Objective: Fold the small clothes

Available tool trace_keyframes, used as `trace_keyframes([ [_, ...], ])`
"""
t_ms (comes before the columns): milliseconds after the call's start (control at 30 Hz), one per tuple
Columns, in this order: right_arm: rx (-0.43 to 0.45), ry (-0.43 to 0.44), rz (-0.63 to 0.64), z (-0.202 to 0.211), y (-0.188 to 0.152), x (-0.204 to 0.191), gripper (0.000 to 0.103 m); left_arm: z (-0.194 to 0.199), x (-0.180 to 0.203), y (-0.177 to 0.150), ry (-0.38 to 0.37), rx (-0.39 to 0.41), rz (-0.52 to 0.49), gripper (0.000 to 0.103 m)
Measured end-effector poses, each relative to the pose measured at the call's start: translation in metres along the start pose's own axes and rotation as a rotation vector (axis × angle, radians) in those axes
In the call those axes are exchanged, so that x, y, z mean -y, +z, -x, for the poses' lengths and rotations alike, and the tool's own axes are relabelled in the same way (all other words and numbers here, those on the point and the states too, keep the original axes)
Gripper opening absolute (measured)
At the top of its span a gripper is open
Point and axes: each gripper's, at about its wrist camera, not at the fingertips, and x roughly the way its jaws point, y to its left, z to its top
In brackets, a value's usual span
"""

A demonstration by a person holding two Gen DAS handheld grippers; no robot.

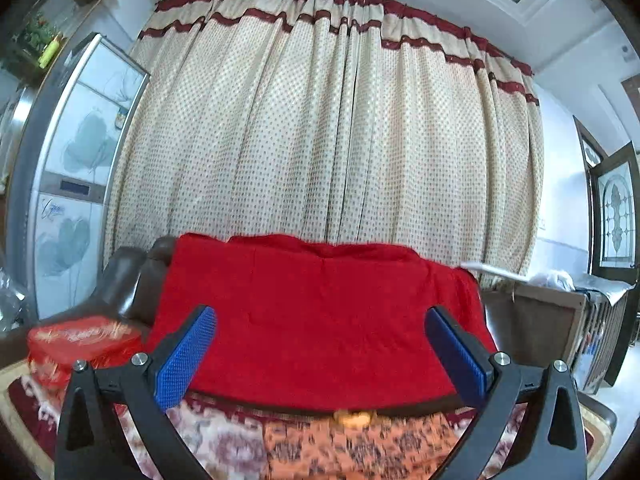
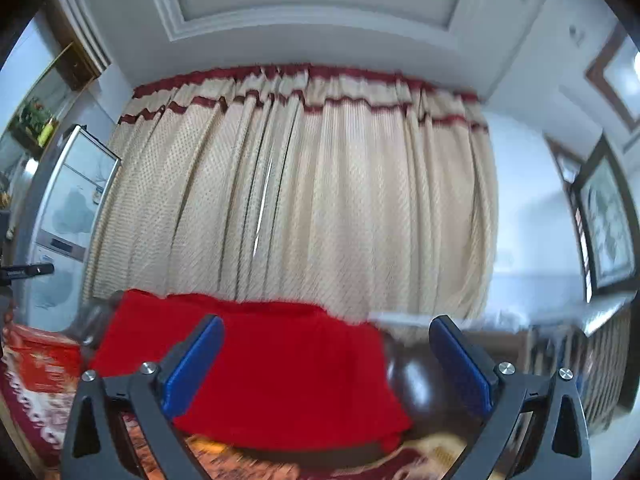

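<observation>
An orange patterned piece of clothing lies low in the left wrist view, on a floral cover, blurred. My left gripper is open and empty, raised above it and pointing at a red blanket draped over a dark sofa back. My right gripper is open and empty too, held high and aimed at the same red blanket. A blurred strip of orange pattern shows at the bottom of the right wrist view.
A cream dotted curtain hangs behind the sofa. A tall fridge stands at the left. A red plastic-wrapped packet lies at the left. A wooden crate stands at the right, by a dark door.
</observation>
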Motion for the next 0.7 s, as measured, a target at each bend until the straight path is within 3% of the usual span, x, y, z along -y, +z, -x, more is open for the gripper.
trace_keyframes([
  [100, -0.257, 0.086, -0.128, -0.013, -0.054, 0.011, 0.103, 0.011, -0.014, -0.054, 0.065, -0.108, 0.057, 0.103],
  [133, -0.395, 0.124, -0.211, -0.021, -0.091, 0.016, 0.103, 0.009, -0.025, -0.090, 0.097, -0.196, 0.085, 0.103],
  [200, -0.579, 0.157, -0.332, -0.028, -0.151, 0.023, 0.102, 0.000, -0.043, -0.149, 0.160, -0.348, 0.143, 0.103],
  [233, -0.702, 0.162, -0.408, -0.028, -0.195, 0.024, 0.099, -0.004, -0.060, -0.194, 0.188, -0.456, 0.200, 0.103],
  [333, -0.906, 0.165, -0.506, -0.020, -0.274, 0.022, 0.089, -0.009, -0.094, -0.280, 0.278, -0.640, 0.339, 0.103],
  [400, -0.979, 0.170, -0.560, -0.014, -0.309, 0.024, 0.089, -0.014, -0.115, -0.322, 0.307, -0.742, 0.432, 0.103],
  [467, -1.045, 0.180, -0.614, -0.012, -0.332, 0.026, 0.089, -0.015, -0.125, -0.342, 0.328, -0.792, 0.478, 0.103],
  [567, -1.099, 0.203, -0.627, -0.018, -0.348, 0.021, 0.087, -0.016, -0.124, -0.348, 0.300, -0.788, 0.514, 0.103],
  [700, -1.167, 0.219, -0.680, -0.023, -0.368, 0.019, 0.065, -0.021, -0.107, -0.346, 0.266, -0.795, 0.448, 0.103],
])
